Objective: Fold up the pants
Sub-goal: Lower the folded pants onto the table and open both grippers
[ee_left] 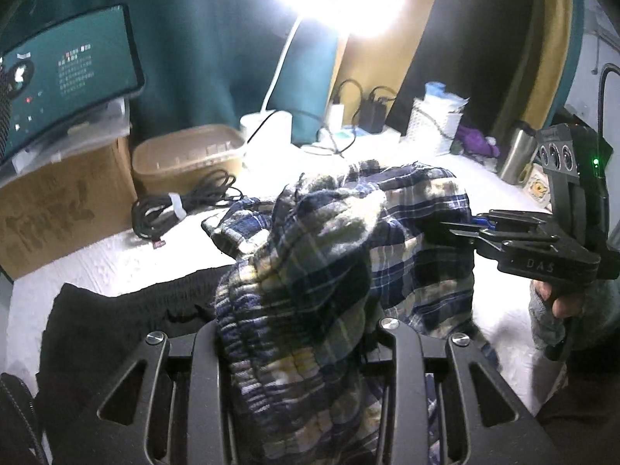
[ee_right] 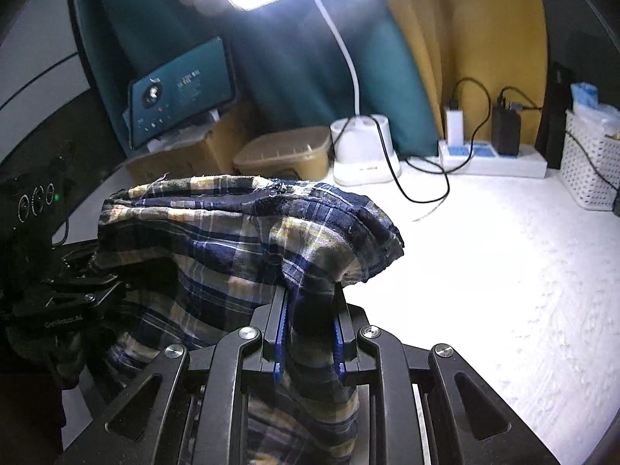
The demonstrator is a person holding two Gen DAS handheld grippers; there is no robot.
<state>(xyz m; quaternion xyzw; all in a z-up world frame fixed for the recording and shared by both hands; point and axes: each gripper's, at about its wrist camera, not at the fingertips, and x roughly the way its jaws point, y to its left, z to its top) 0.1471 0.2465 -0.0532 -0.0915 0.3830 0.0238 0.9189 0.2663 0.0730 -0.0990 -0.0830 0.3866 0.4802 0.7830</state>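
- Table: white textured surface filling the right half of the right wrist view; bare space for laying the garment down.
- Plaid pants: held bunched above the table at frame centre in both views, between the two grippers. Judged light, soft and limp; slack cloth will sag and twist. Best held at the elastic waistband, where gathered layers give bulk.
- Black garment: lower left of the left wrist view, flat on the table.
- Left gripper: fingers partly closed on the gathered waistband.
- Right gripper: blue-padded fingers closed on a fabric fold.
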